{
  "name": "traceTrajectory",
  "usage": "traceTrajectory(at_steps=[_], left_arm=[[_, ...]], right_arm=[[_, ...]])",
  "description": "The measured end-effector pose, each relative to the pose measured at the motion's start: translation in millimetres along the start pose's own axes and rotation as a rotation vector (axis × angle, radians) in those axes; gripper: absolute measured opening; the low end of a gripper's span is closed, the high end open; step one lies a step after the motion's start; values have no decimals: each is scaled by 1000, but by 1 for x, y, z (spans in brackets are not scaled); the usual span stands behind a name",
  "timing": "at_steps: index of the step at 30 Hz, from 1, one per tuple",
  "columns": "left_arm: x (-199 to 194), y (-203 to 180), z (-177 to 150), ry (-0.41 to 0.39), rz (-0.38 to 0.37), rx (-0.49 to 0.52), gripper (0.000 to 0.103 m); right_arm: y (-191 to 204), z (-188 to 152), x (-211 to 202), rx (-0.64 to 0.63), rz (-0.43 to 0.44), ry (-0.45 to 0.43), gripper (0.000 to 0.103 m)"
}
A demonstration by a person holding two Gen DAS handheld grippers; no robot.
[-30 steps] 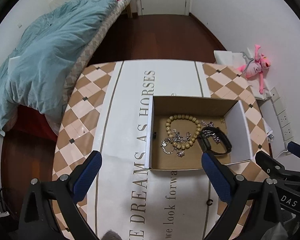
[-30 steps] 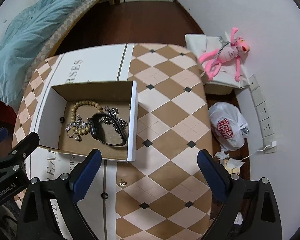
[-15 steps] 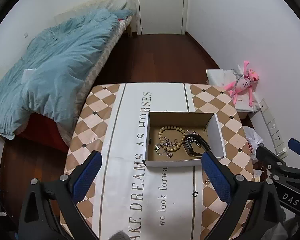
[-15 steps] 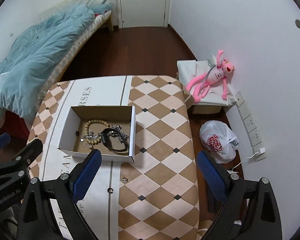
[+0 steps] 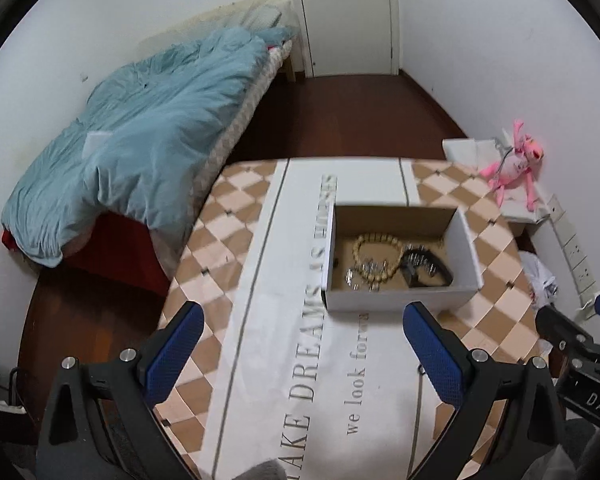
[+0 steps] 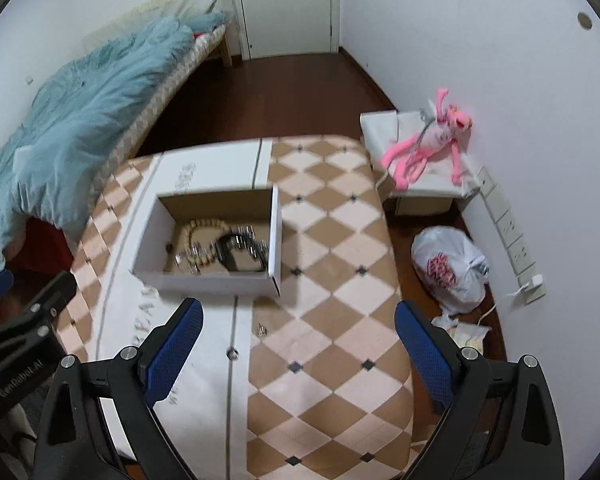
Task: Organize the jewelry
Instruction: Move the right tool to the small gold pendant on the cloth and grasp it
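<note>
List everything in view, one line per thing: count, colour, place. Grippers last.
cardboard box: 1, white outside, brown inside, on the table
bead bracelet: 1, tan, in the box
silver jewelry: tangled, count unclear, in the box
black band: 1, in the box
small pieces: 2, silver and dark, on the tablecloth near the box
tablecloth: 1, tan and pink checks
bed quilt: 1, teal, left
plush toy: 1, pink, by the wall
plastic bag: 1, white, floor
left gripper: open, blue pads
right gripper: open, blue pads

The box (image 6: pixel 216 280) stands mid-frame with its top open; bare worktop (image 6: pixel 332 320) fills the lower right, where only a small trinket (image 6: pixel 263 330) lies.
</note>
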State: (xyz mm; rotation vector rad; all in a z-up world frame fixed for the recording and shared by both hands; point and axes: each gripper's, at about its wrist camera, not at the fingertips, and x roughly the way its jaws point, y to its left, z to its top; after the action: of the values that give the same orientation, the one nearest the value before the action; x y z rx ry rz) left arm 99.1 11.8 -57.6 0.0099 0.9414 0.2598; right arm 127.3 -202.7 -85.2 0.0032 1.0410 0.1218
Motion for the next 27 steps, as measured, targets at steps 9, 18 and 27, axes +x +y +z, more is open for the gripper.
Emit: traceTrajectory(at_steps=[9,18,27], left_arm=[[71,-18,-51,124,2,19,102],[110,-8,-64,176,37,27,102],[121,0,-67,190,38,33,102]], right_arm=[[-12,-45,93,17,73,116,71],[25,-50,140,-69,93,111,57],[44,-49,145,-134,67,81,30]])
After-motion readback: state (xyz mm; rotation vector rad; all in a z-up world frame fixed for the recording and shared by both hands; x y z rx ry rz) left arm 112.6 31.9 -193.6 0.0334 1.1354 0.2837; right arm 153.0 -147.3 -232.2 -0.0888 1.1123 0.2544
